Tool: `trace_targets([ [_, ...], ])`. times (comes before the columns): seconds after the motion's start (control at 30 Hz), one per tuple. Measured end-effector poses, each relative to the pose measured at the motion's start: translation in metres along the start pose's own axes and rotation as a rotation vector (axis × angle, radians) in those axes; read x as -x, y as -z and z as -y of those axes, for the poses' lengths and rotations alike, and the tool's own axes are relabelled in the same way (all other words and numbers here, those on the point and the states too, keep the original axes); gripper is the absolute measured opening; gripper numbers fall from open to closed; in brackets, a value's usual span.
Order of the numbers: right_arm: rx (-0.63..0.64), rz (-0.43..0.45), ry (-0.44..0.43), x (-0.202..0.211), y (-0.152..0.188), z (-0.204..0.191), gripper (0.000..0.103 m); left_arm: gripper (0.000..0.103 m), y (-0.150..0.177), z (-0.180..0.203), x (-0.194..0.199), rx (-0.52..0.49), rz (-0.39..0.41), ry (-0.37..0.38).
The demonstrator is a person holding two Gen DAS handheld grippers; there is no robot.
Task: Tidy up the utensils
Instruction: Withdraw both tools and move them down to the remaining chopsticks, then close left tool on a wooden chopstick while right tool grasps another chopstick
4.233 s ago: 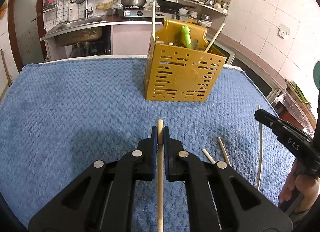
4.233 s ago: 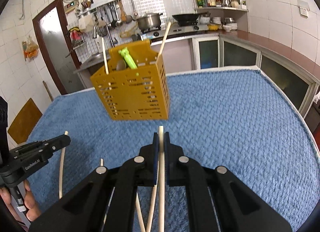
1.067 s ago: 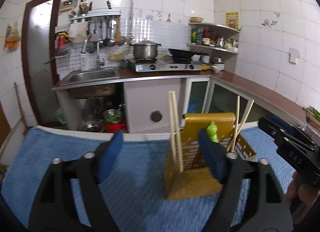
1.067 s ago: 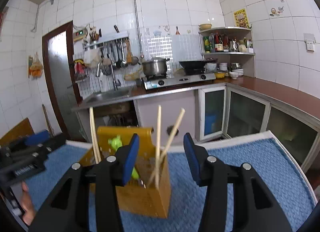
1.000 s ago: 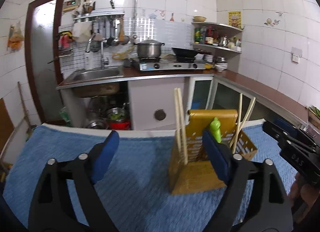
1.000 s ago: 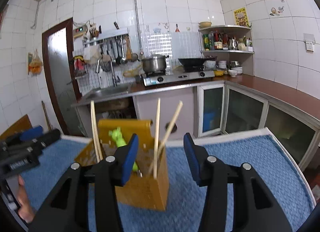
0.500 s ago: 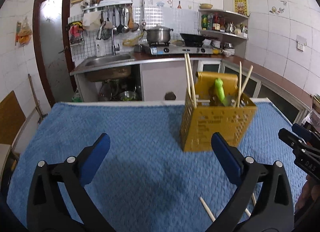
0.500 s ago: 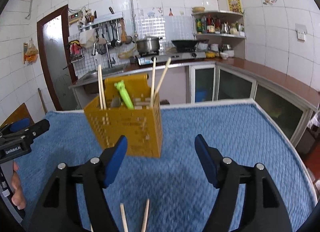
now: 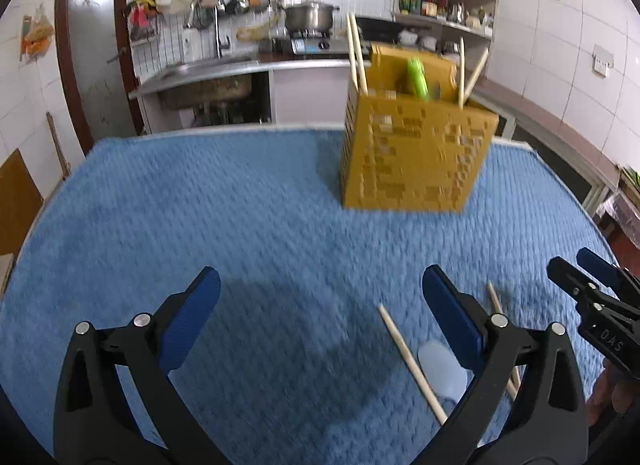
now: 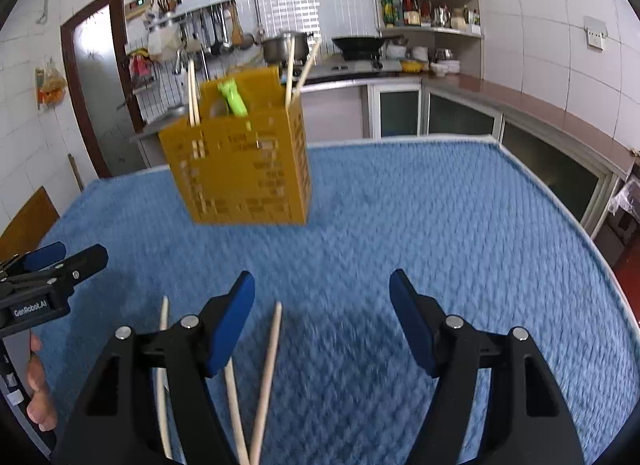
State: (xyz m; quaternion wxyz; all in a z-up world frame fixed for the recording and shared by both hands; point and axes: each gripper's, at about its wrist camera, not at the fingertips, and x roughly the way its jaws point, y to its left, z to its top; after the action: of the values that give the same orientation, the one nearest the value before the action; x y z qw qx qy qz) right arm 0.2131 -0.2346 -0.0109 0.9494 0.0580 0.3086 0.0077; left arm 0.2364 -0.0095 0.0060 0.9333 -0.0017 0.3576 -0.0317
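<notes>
A yellow slotted utensil holder (image 9: 416,161) (image 10: 240,173) stands upright on the blue cloth (image 9: 200,225). It holds chopsticks (image 9: 356,53) at its left and right corners and a green-handled utensil (image 9: 418,77). My left gripper (image 9: 320,305) hangs open over the cloth with nothing between its fingers. A loose chopstick (image 9: 412,357) and a pale oval spoon bowl (image 9: 442,369) lie by its right finger. My right gripper (image 10: 322,313) is open and holds nothing. Loose chopsticks (image 10: 270,365) lie under and beside its left finger (image 10: 232,321).
The cloth-covered table ends at a white edge (image 10: 400,139) beyond the holder. Behind it are a sink (image 9: 208,85), a stove with a pot (image 9: 310,15) and shelves. A bare hand (image 10: 36,405) holds the left gripper's handle at the left edge of the right wrist view.
Both grippers, earlier shut on one chopstick each, now hold nothing and stand wider. They have pulled back from the holder and sunk toward the cloth. The holder now carries more chopsticks.
</notes>
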Motion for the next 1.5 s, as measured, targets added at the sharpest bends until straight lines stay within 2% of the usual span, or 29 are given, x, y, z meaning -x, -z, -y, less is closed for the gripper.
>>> trace_targets([
  [0.2, 0.002, -0.076, 0.006, -0.021, 0.015, -0.001, 0.069, 0.098, 0.016, 0.001, -0.027, 0.029, -0.118, 0.021],
  [0.43, 0.063, -0.143, 0.027, -0.041, 0.016, -0.019, 0.065, 0.096, 0.019, 0.007, -0.05, 0.036, -0.208, 0.01],
  [0.57, 0.068, -0.185, 0.016, -0.051, 0.019, -0.024, 0.054, 0.079, 0.023, 0.019, -0.057, -0.004, -0.23, 0.012],
  [0.63, 0.078, -0.201, 0.015, -0.054, 0.02, -0.027, 0.043, 0.074, 0.024, 0.024, -0.059, -0.019, -0.232, 0.019],
  [0.7, 0.086, -0.217, 0.012, -0.058, 0.021, -0.028, 0.033, 0.062, 0.023, 0.028, -0.059, -0.031, -0.233, 0.029],
  [0.77, 0.089, -0.224, 0.013, -0.059, 0.021, -0.029, 0.027, 0.058, 0.022, 0.03, -0.059, -0.039, -0.238, 0.036],
  [0.83, 0.096, -0.232, 0.012, -0.06, 0.02, -0.03, 0.015, 0.052, 0.021, 0.033, -0.059, -0.055, -0.247, 0.038],
  [0.97, 0.083, -0.269, -0.004, -0.062, 0.014, -0.028, 0.013, 0.038, 0.017, 0.038, -0.062, -0.071, -0.27, 0.047],
  [1.13, 0.048, -0.306, -0.021, -0.071, 0.009, -0.025, 0.013, 0.032, 0.011, 0.045, -0.068, -0.095, -0.269, 0.039],
  [1.17, 0.045, -0.311, -0.024, -0.073, 0.008, -0.025, 0.013, 0.029, 0.01, 0.046, -0.069, -0.102, -0.267, 0.039],
  [1.23, 0.042, -0.314, -0.024, -0.074, 0.007, -0.024, 0.011, 0.016, 0.008, 0.047, -0.071, -0.109, -0.264, 0.052],
  [1.33, 0.024, -0.308, -0.031, -0.073, 0.007, -0.02, 0.009, 0.013, 0.006, 0.045, -0.071, -0.109, -0.27, 0.063],
  [1.5, 0.006, -0.307, -0.045, -0.072, 0.006, -0.017, 0.009, 0.009, -0.003, 0.03, -0.068, -0.05, -0.294, 0.129],
])
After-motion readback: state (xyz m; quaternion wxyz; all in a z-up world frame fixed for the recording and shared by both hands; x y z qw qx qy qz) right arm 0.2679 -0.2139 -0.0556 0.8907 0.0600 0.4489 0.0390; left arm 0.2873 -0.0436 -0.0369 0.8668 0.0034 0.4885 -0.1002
